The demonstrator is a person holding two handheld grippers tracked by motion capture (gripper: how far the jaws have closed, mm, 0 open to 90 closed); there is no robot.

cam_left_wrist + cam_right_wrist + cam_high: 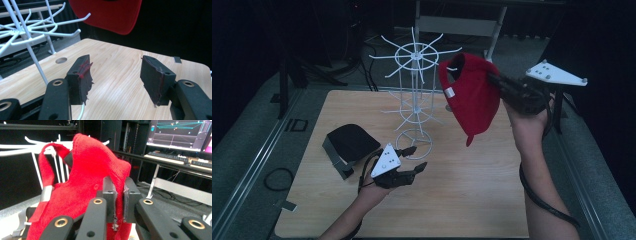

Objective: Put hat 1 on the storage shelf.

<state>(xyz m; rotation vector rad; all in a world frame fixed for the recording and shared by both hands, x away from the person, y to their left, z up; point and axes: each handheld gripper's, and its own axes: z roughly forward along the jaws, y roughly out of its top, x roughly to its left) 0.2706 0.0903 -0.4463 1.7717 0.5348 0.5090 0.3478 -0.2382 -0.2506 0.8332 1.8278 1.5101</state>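
A: Where's the red cap [472, 95] relative to the white wire rack [414, 95]?

B: Held in the air just to the right of the rack's top ring of prongs, its back strap loop nearest them. The right gripper [502, 85] has its jaws pressed together on a fold of the cap's crown; the right gripper view shows the two pads pinching red knit between them.

A: And the other tool?

B: The left gripper [414, 159] sits low over the wooden table [472, 200], in front of the rack's base ring, jaws spread wide apart with nothing between them. A black cap [349, 145] lies on the table to the left of the base.

A: So the step looks like hanging the red one?

B: That's my guess. To do it well, I'd bring the strap opening toward a free prong on the top ring, keep the cap from swinging into the thin wires, and let go only once the strap rests behind the prong's upturned tip. The rack looks light, so the idle gripper could steady the base.

A: Any labels?

B: A small pale tag on the strap, too blurred to read. The monitor [180, 132] behind shows graphics, nothing legible.
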